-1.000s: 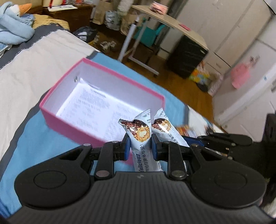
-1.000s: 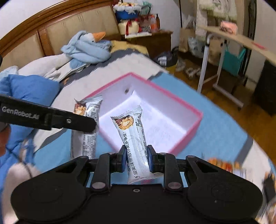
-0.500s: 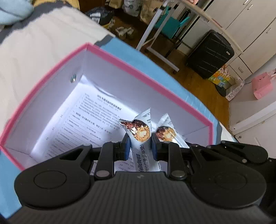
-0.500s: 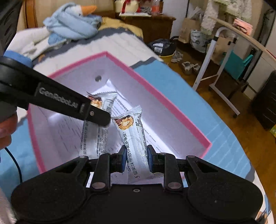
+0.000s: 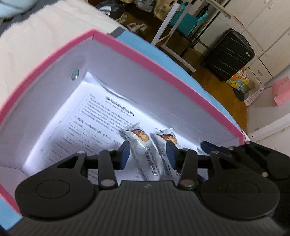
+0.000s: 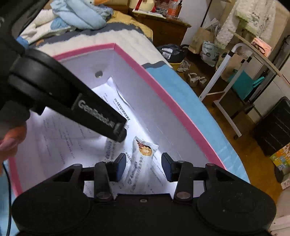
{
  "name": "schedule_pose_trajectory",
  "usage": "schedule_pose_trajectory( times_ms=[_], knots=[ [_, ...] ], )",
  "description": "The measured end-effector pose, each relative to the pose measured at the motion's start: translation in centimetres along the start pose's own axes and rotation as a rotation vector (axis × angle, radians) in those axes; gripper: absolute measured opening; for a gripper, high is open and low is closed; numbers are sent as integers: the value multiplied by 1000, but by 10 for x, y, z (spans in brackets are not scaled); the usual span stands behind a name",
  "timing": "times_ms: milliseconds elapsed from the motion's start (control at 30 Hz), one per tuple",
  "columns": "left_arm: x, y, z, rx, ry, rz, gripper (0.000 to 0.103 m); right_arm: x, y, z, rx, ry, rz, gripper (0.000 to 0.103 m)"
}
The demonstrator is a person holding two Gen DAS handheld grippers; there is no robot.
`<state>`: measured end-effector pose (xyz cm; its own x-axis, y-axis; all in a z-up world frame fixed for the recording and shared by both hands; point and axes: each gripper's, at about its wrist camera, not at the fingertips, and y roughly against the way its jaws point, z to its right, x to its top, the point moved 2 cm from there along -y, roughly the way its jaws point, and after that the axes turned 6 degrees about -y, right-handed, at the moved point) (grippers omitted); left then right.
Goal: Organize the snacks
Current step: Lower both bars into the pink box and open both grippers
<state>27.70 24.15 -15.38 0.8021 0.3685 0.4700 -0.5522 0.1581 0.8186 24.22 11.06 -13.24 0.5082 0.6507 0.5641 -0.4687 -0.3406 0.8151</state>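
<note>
A pink box [image 5: 150, 59] with white inner walls and a printed sheet on its floor lies on the bed; it also shows in the right wrist view [image 6: 163, 94]. Both grippers are inside it. My left gripper [image 5: 148, 154] is open, with a silver snack bar [image 5: 145, 152] lying loose between its fingers and a second silver bar [image 5: 167, 143] beside it. My right gripper [image 6: 143, 165] is open over that second bar [image 6: 141, 159], which rests on the sheet. The left gripper's finger [image 6: 101, 116] crosses the right wrist view and hides most of the first bar.
The box sits on a blue cloth [image 6: 195, 112] over a cream bedspread [image 5: 36, 40]. A white-legged desk [image 6: 228, 76], a black suitcase [image 5: 230, 52] and floor clutter lie beyond the bed edge. A blue plush toy [image 6: 79, 14] lies near the headboard.
Both grippers went down into the box and opened. The two snack bars were let go and now lie on the printed sheet.
</note>
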Motion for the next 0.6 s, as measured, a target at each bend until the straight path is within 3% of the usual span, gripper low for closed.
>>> schedule_pose_trajectory(
  times_ms=[133,267,433,600],
  knots=[
    [-4,32,15,57,-105,78,55,-14,39,11,37,-66,54,49],
    [-14,66,33,51,-175,111,60,-35,85,26,65,-117,78,52],
    [-31,102,58,33,-222,118,68,-63,135,54,96,-179,46,55],
    [-51,128,82,71,-257,116,71,-84,182,76,59,-221,-3,69]
  ],
)
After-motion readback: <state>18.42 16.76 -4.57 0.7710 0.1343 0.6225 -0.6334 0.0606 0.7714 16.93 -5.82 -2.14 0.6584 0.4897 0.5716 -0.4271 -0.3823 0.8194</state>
